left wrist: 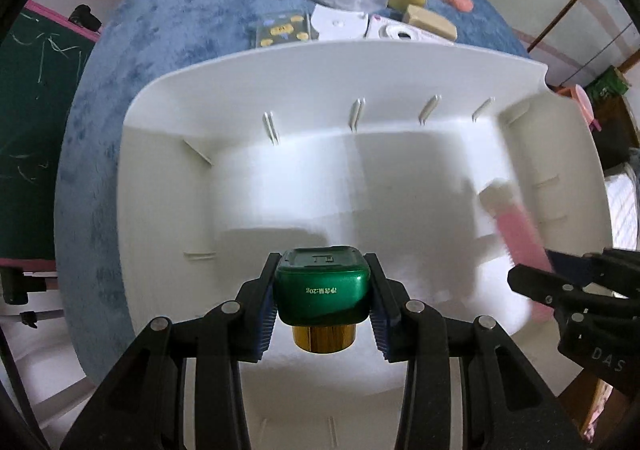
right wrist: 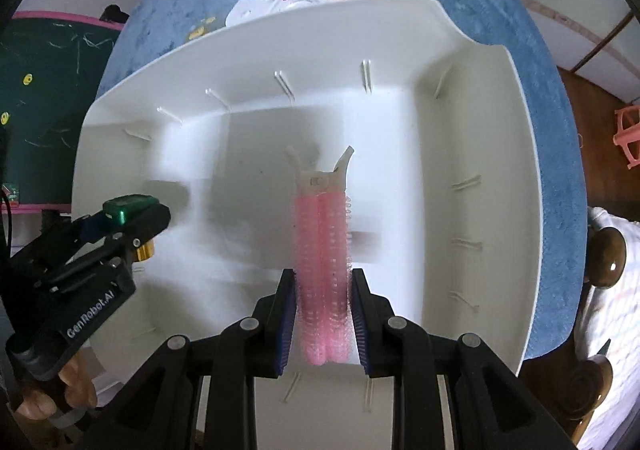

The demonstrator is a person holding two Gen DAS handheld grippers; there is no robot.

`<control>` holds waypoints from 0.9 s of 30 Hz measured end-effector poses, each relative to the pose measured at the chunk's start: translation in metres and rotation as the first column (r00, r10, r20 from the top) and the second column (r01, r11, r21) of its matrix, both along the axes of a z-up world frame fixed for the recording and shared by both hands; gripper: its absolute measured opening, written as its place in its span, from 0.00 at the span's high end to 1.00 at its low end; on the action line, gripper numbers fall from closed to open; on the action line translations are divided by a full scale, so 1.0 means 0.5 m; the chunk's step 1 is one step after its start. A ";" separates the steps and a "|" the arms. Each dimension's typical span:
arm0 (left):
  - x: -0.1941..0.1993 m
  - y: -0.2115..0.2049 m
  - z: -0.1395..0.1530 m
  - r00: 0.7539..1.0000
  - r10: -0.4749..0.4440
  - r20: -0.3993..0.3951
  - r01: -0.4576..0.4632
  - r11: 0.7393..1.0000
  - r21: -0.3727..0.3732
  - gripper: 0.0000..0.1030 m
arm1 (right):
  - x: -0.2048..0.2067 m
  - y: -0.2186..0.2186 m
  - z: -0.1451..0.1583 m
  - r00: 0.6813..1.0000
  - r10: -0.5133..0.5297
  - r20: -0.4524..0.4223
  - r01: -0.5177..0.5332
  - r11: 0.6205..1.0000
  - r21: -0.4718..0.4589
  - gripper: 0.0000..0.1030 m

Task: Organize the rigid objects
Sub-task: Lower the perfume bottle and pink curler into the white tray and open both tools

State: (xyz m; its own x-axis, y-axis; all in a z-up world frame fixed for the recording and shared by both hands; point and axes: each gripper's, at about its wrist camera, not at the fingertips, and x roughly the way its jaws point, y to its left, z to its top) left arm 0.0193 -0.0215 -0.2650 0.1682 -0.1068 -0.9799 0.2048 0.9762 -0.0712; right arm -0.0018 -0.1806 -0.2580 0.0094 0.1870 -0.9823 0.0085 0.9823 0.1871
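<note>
Left claw (left wrist: 322, 300) gripping green bottle (left wrist: 321, 286), above bin (left wrist: 320, 62)

the left gripper (left wrist: 323, 304) points forward, its jaws clamped on something between the pads. the right gripper (right wrist: 323, 320) sits just beside it, jaws likewise closed on a held item.

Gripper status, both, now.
Left gripper: shut on the green bottle, above the white bin.
Right gripper: shut on the pink hair clip, above the same bin.
</note>
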 end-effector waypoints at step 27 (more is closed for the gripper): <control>0.021 0.007 0.168 0.992 0.041 0.115 -0.037 0.999 -0.039 0.33 | 0.016 -0.044 0.153 0.973 -0.033 0.229 0.015 0.997 0.081 0.36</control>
State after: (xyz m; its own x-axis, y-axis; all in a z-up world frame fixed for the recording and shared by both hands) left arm 0.0296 -0.0180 -0.1813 0.2853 -0.1336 -0.9491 0.1758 0.9807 -0.0852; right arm 0.0060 -0.2026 -0.1817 0.2389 0.2602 -0.9355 -0.0207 0.9646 0.2630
